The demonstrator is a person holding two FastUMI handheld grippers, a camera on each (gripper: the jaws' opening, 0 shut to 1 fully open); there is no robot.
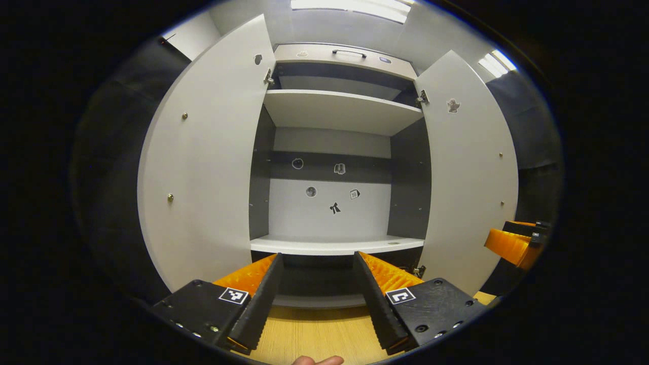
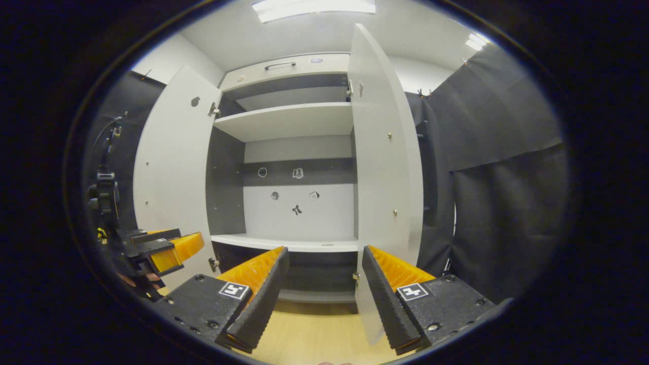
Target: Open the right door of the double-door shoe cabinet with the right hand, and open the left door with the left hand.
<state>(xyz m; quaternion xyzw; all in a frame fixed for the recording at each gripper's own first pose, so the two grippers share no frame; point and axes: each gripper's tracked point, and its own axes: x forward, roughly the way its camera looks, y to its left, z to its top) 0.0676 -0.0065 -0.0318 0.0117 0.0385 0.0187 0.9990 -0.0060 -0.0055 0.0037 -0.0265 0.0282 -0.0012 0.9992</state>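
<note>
Facing the cabinet (image 1: pixel 334 152) head on, we see both doors swung out. In the left gripper view the left door (image 1: pixel 203 167) stands open on its hinges to the left of the opening, and the right door (image 1: pixel 466 172) stands open to the right. Between them the inside shows: an upper shelf (image 1: pixel 339 109), a lower shelf (image 1: pixel 334 246), and a back panel with a few small stickers (image 1: pixel 334 208). A handle (image 1: pixel 349 52) sits on the top panel above the doors.

Our left gripper (image 1: pixel 317 289) is spread wide with nothing between its fingers; it hangs in front of the lower shelf, apart from both doors, over a wooden floor (image 1: pixel 319 334). A fingertip (image 1: pixel 317 360) peeks in at the bottom edge. Our right gripper (image 1: pixel 517 243) shows at the far right of this view, just beyond the right door's outer edge.

In the right gripper view the right gripper (image 2: pixel 322 291) is also wide open and grips nothing. The right door (image 2: pixel 385 177) stands nearly edge-on just above its right finger; we cannot tell whether they touch. The left door (image 2: pixel 172 167) is open at the left, and the left gripper (image 2: pixel 167 248) with the hand (image 2: pixel 137 279) holding it shows low beside that door.
</note>
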